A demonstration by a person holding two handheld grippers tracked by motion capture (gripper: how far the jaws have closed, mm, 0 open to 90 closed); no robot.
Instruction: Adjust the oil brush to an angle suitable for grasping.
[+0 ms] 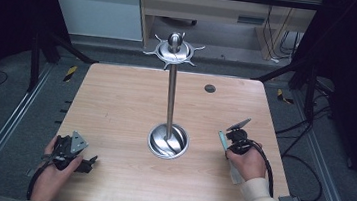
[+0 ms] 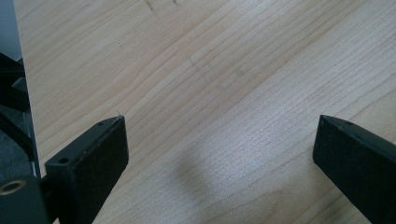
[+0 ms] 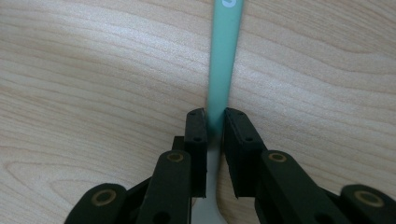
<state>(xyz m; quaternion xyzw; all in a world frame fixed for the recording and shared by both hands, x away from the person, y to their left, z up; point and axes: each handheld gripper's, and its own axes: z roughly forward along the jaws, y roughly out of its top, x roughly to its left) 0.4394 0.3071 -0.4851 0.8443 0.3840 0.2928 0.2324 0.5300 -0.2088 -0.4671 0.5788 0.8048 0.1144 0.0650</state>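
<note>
Right gripper (image 3: 215,128) jaws pinched on thin green handle (image 3: 224,60) of utensil lying flat on counter (image 1: 116,104), right side near steel stand (image 1: 171,94). Left gripper (image 2: 219,154) jaws wide, empty. Grip looks skinny tbh, handle could twist or slip out on lift.

Pale matt wood-grain table (image 1: 116,104); glossy polished metal stand (image 1: 171,99); smooth green handle (image 3: 224,56).

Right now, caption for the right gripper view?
Right gripper shut on a green-handled utensil lying on the wooden table.
</note>
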